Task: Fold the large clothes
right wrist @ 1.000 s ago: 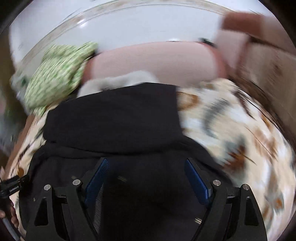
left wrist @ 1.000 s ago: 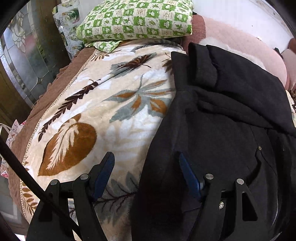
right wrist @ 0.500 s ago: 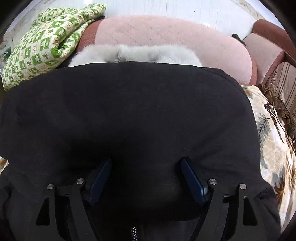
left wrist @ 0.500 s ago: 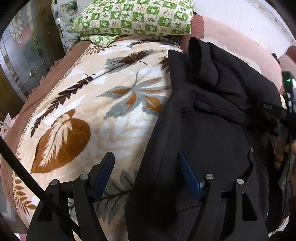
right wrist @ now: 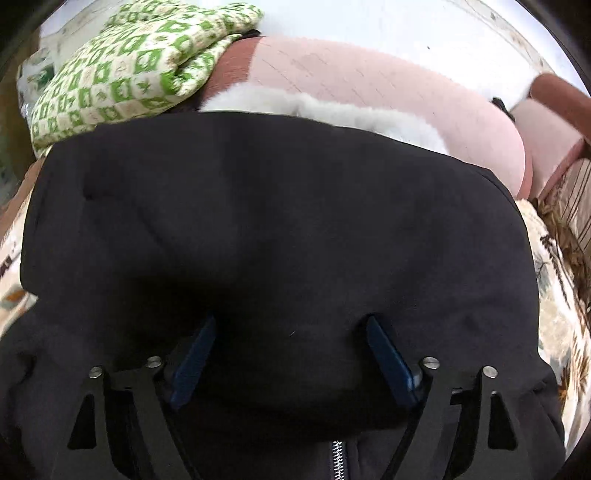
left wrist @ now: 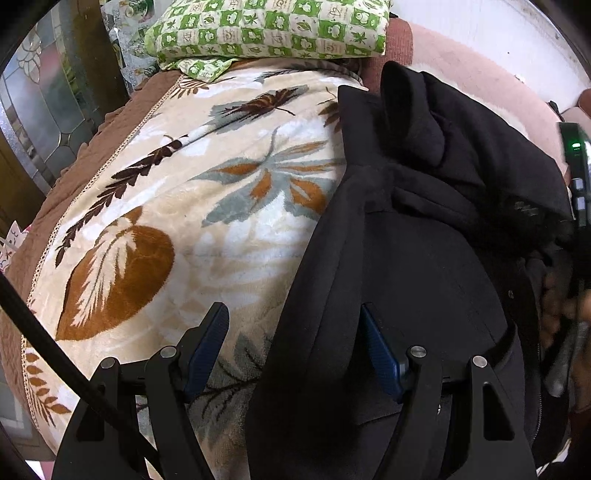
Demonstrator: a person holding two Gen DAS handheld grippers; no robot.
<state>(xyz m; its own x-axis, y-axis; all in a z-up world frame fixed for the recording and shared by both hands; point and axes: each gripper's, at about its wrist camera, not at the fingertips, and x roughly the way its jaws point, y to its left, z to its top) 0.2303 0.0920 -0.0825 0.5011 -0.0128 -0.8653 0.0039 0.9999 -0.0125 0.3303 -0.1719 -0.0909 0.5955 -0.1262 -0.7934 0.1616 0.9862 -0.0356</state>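
A large black hooded coat [left wrist: 424, 258] lies on a leaf-patterned blanket [left wrist: 207, 192]. My left gripper [left wrist: 295, 347] is open and straddles the coat's left edge, one finger over the blanket, the other over the coat. In the right wrist view the coat's hood [right wrist: 280, 221] fills the frame, with a zipper [right wrist: 337, 458] at the bottom. My right gripper [right wrist: 288, 350] is open, low over the base of the hood. The right gripper's body and the hand show in the left wrist view [left wrist: 572, 258].
A green checked pillow [left wrist: 273, 29] lies at the head of the bed, also in the right wrist view [right wrist: 125, 62]. A pink cushion [right wrist: 369, 88] and white fluffy trim [right wrist: 325, 110] lie behind the hood. A glass-panelled door [left wrist: 44, 110] stands at the left.
My right gripper has moved forward and down onto the hood, which now fills its view. My left gripper has shifted slightly forward along the coat's left edge. Both stay open.
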